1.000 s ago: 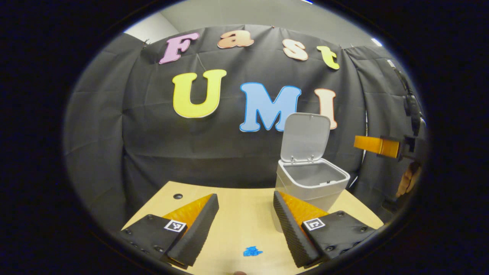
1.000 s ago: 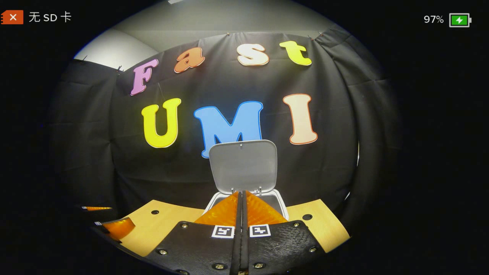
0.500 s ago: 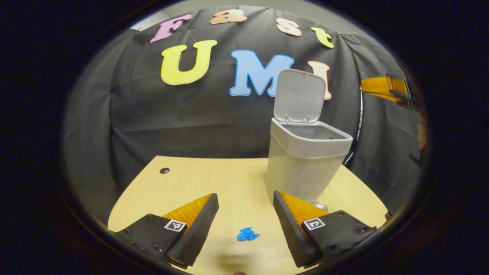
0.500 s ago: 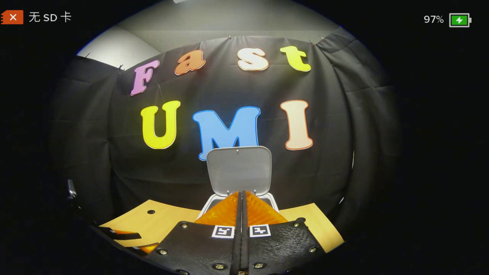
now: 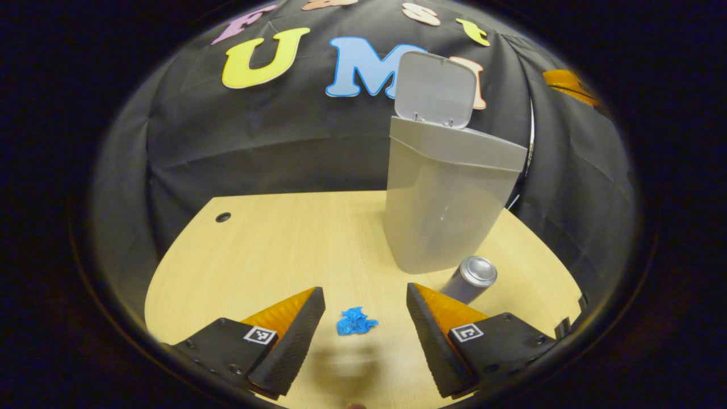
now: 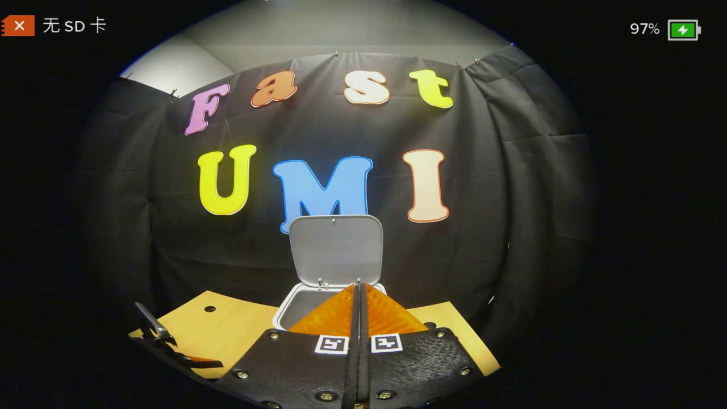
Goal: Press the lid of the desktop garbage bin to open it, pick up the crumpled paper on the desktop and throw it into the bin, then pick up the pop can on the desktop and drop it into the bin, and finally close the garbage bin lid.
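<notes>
Now the left gripper, jaws released, should drop straight down around the paper near the worktop's front edge; the right gripper is clenched, empty.

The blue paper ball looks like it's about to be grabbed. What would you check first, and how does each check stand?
1. Bin lid open: ok.
2. Crumpled paper lies on the desk between the left gripper fingers: ok.
3. Left jaws spread wider than the paper: ok.
4. Fingers low enough to pinch: cannot tell.
5. Pop can apart from the paper: ok.
6. Right gripper shut, above the bin rim: ok.
</notes>
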`<state>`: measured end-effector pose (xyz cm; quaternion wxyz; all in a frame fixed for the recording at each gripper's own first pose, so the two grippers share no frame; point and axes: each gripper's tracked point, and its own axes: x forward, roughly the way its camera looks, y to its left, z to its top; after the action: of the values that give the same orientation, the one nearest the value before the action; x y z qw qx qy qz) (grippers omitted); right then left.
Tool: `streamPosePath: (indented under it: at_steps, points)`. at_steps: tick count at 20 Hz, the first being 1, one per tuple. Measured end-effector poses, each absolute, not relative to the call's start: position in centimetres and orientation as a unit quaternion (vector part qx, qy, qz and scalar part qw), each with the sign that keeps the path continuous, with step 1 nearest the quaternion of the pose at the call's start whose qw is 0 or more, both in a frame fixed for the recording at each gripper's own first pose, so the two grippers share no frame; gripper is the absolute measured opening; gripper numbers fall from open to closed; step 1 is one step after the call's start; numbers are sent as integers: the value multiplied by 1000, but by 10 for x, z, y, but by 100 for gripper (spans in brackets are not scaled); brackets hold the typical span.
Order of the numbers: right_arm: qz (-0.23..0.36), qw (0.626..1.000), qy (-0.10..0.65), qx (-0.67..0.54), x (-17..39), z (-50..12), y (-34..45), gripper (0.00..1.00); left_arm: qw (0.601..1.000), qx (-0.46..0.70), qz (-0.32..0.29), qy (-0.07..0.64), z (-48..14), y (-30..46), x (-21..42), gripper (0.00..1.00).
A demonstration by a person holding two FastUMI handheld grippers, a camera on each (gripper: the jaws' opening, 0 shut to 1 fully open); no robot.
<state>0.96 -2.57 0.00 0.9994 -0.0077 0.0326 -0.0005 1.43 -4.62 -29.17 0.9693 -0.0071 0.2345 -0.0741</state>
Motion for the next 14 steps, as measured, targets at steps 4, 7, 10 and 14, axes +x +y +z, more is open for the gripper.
streamPosePath:
  at_steps: [4, 7, 10, 14]
  points:
    - [-9, 999, 39, -18, 4, -2, -33, 1, 963, -13, -67, 260, -322, -46, 20, 96]
    - [-14, 998, 47, -26, 1, -7, -41, 1, 959, -16, -59, 275, -339, -41, 27, 96]
    - [-20, 998, 53, -34, 0, -9, -48, 1, 956, -16, -51, 290, -357, -36, 33, 96]
    - [-26, 997, 63, -39, 0, -14, -57, 1, 951, -17, -45, 306, -375, -31, 40, 96]
